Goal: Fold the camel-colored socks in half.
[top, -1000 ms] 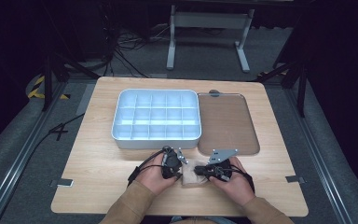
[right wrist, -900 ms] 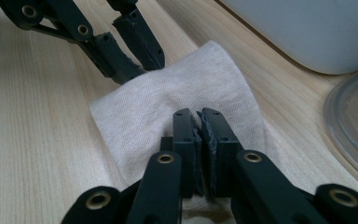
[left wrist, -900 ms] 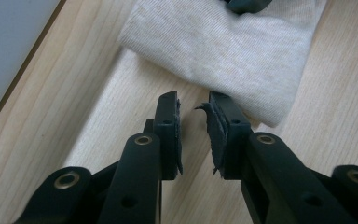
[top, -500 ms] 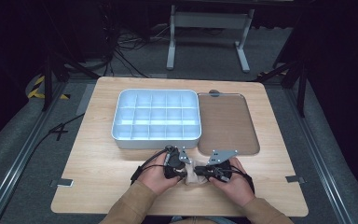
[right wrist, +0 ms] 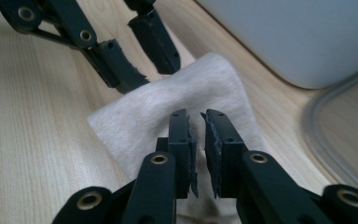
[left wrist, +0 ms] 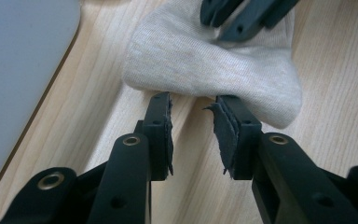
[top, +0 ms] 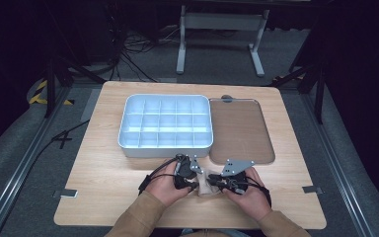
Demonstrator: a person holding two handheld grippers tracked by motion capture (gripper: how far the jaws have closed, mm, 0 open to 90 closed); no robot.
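A small beige folded cloth [top: 206,185] lies on the wooden table near the front edge, between my two grippers. In the left gripper view the cloth [left wrist: 214,65] sits just past my left gripper [left wrist: 193,109]. Its jaws have just been opening and stand apart at the cloth's edge with bare wood between them. In the right gripper view my right gripper [right wrist: 196,116] hovers over the cloth [right wrist: 130,126]. Its jaws have just been opening too; a narrow gap shows, with no fold pinched in it. The left gripper [top: 196,181] and right gripper [top: 216,181] face each other.
A pale blue tray [top: 165,148] with several compartments stands behind the hands. A flat brown tray [top: 239,131] lies to its right. Bare wood spreads to the left and right of the hands. Dark floor, cables and a stand lie beyond the table.
Both hands have stayed at the cloth near the front edge, shifting only slightly. The cloth lies in the same place.
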